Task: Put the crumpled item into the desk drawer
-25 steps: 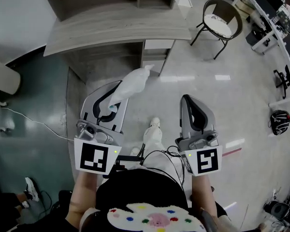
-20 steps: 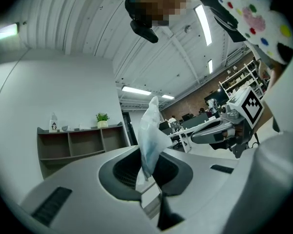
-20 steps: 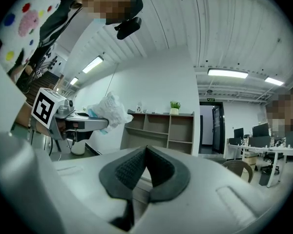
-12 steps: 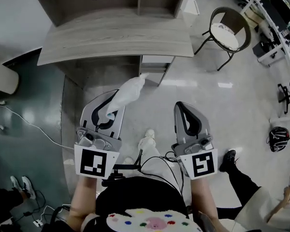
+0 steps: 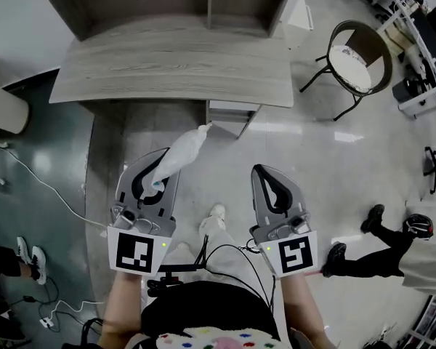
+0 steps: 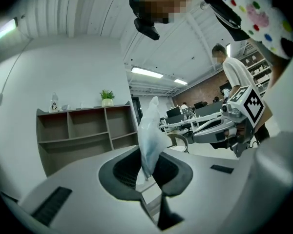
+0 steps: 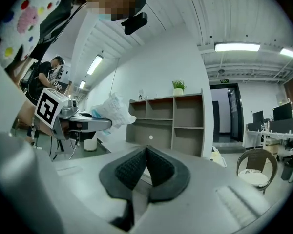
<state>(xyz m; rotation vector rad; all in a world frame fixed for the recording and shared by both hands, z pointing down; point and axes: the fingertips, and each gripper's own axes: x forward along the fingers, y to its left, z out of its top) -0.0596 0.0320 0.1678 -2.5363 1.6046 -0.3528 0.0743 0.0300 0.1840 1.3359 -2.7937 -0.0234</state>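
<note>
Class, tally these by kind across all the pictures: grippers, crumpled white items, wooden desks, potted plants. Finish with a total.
grippers: 2, the left gripper and the right gripper
crumpled white item: 1
wooden desk: 1
potted plant: 1
total: 5

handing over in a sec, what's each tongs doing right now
Left tongs: closed on the crumpled plastic bag.
Right tongs: closed, holding nothing.
</note>
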